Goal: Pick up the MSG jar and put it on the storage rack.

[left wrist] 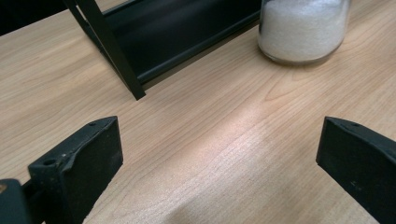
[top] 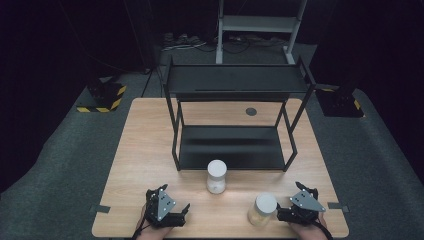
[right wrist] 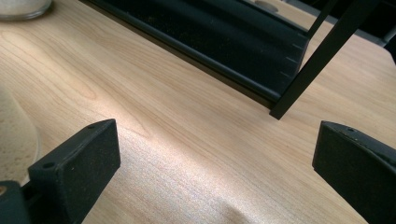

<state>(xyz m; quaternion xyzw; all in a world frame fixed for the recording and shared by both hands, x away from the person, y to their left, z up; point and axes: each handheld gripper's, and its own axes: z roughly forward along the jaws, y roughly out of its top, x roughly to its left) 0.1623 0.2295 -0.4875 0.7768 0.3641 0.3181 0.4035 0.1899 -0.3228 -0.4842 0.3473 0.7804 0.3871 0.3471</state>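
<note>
1. Risk: the right gripper (top: 301, 206) sits just beside the jar of pale grains (top: 263, 209); a sideways swing could tip it on the desk (top: 145, 145).
2. Both jaws stand wide, empty. That jar lies outside the right jaws; the white-filled jar (left wrist: 303, 29) stands ahead of the left gripper (top: 167, 207), near the black shelf rack (top: 232, 145).

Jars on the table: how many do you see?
2. One white-filled jar stands in front of the black shelf rack; one pale-filled jar stands beside the right gripper. None seems hidden.
</note>
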